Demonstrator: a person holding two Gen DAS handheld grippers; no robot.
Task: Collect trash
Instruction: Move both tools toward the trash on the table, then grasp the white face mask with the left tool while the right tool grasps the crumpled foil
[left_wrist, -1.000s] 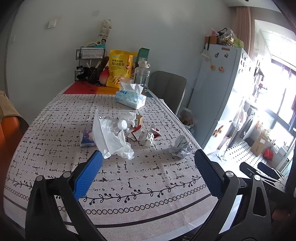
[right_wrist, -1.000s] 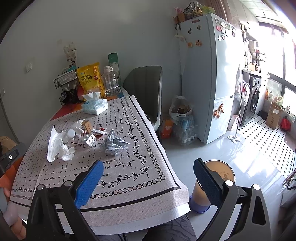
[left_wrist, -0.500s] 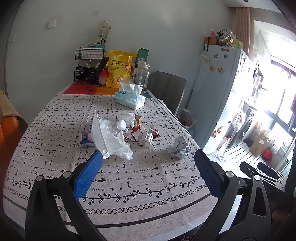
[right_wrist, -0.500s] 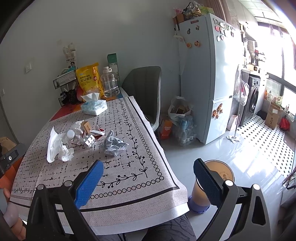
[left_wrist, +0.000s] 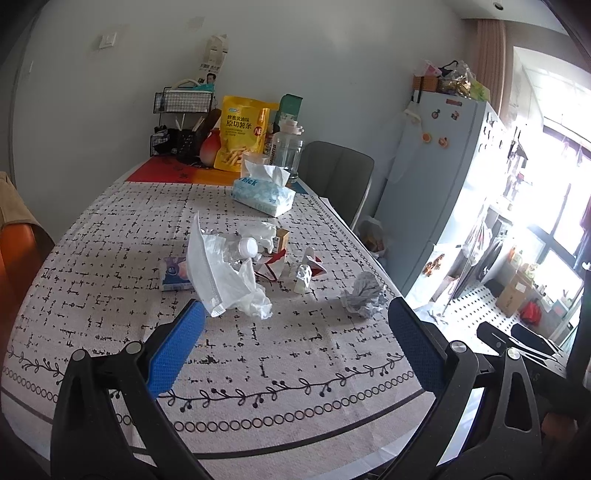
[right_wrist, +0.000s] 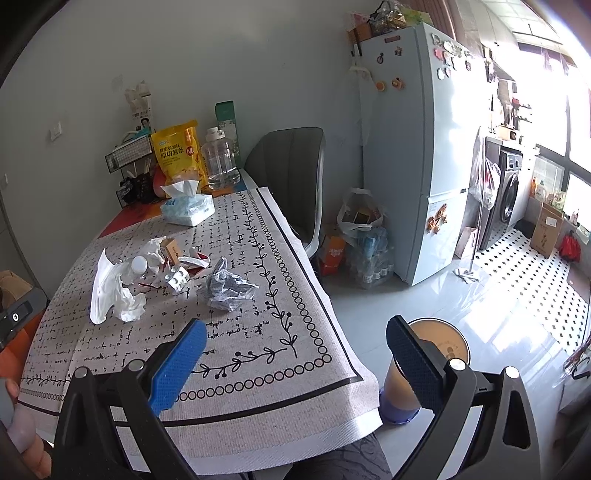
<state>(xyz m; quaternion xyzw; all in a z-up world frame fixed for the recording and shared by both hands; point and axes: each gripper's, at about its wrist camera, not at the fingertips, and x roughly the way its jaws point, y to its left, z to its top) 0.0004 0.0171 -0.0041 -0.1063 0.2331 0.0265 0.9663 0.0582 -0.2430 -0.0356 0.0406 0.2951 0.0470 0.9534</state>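
Step in hand, by judgement: approach, nothing collected yet.
Left gripper (left_wrist: 295, 325) spread wide, empty, short of white crumpled wrapper (left_wrist: 221, 277).
Right gripper (right_wrist: 293, 341) spread too, empty.
Grey paper wad (right_wrist: 227, 290) right of wrapper; bin (right_wrist: 424, 365) on floor, well right.
Next: advance, straddle wrapper, close.

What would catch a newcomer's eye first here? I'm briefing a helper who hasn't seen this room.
Probably the litter heaped mid-table: a crumpled white bag, a small white bottle beside it, and a grey paper wad nearer the right edge. Next, the yellow snack bag standing at the far end. Both the left hand-held gripper and right hand-held gripper hang open, empty.
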